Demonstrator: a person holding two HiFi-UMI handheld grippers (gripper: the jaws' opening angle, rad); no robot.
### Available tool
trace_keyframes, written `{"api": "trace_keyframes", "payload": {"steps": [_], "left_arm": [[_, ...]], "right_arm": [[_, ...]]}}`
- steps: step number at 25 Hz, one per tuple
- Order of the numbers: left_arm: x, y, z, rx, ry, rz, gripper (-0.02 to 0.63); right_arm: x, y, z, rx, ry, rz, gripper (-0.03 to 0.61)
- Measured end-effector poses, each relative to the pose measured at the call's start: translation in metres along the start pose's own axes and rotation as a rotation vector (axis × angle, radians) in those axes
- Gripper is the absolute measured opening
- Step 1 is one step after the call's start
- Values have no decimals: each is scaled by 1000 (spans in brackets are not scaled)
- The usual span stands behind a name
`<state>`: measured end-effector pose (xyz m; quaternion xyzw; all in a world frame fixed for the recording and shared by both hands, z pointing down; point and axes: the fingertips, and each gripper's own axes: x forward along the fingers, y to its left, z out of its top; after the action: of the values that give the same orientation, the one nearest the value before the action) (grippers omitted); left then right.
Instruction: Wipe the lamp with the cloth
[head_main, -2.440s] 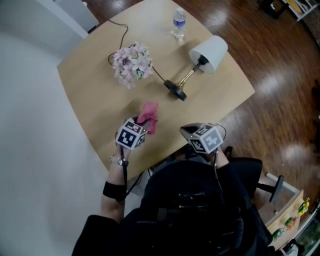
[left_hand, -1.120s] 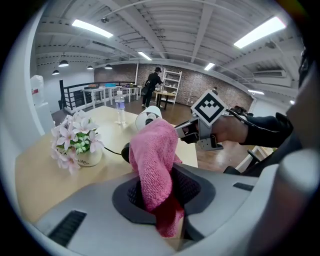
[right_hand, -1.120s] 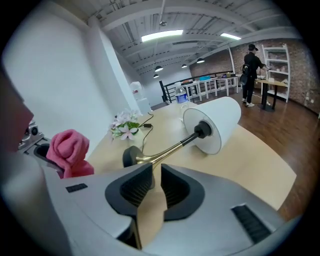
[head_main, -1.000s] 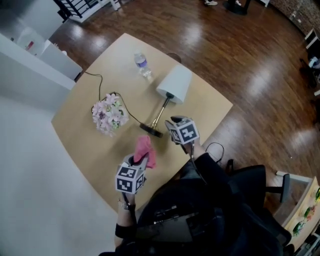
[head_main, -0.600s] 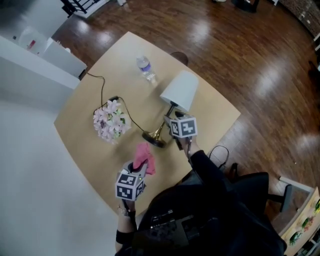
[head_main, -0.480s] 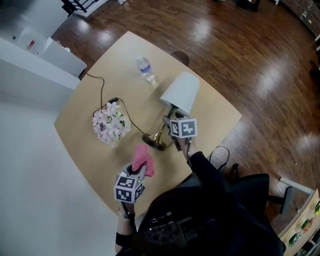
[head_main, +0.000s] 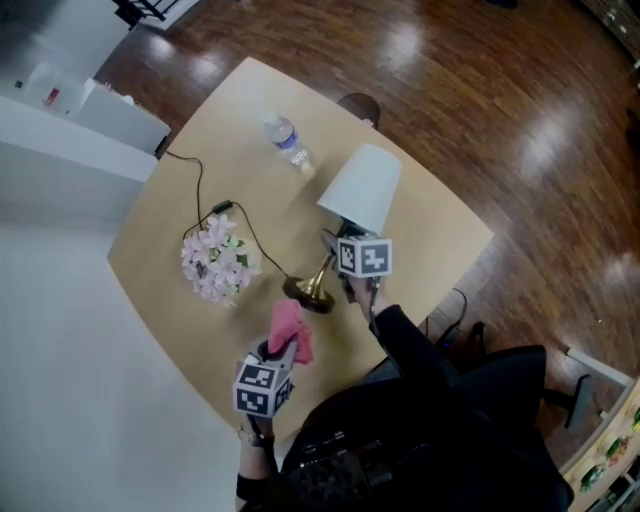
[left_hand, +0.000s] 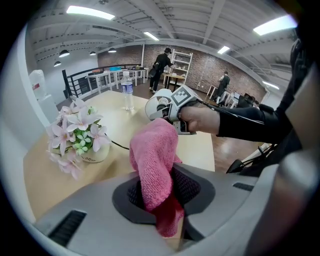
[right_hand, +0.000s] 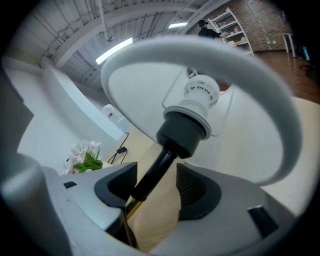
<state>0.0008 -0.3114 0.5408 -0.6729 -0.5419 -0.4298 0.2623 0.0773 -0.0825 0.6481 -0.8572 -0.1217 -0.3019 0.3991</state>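
Observation:
The lamp stands on the table, with a white shade (head_main: 362, 188), a brass stem and a round base (head_main: 310, 294). My right gripper (head_main: 336, 245) is just under the shade. Its jaws have just been opening and stand open around the black neck (right_hand: 155, 172) below the socket (right_hand: 187, 130). The neck sits close to the left pad, with a gap on the right. My left gripper (head_main: 279, 352) hangs near the table's front edge, shut on the pink cloth (head_main: 290, 328). The cloth (left_hand: 152, 160) bulges up from between the pads of the left gripper (left_hand: 160, 192).
A pot of pink flowers (head_main: 213, 263) stands left of the lamp, with a black cable (head_main: 250, 232) running past it. A water bottle (head_main: 285, 140) stands behind the lamp. The table's right edge (head_main: 470, 265) drops to wooden floor. Other people (left_hand: 162, 62) stand far off.
My right gripper has gone from the table's front edge up to the lamp's stem under the shade. The left gripper, still with the cloth, has drifted a little toward the front edge.

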Motion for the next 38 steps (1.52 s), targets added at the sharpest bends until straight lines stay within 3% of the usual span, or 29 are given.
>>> {"api": "trace_keyframes", "payload": {"steps": [3, 13, 28, 38], "left_arm": [[1, 4, -1, -12, 3, -2, 86], [-8, 9, -16, -49, -1, 10, 86], [-27, 8, -34, -65, -43, 19, 86], [-33, -1, -33, -61, -82, 11, 86]], "right_arm": [[2, 6, 1, -6, -6, 17, 179], [-2, 10, 0, 52, -7, 67, 141], [-42, 62, 24, -32, -96, 194, 57], [-68, 74, 45, -325, -155, 155, 43]]}}
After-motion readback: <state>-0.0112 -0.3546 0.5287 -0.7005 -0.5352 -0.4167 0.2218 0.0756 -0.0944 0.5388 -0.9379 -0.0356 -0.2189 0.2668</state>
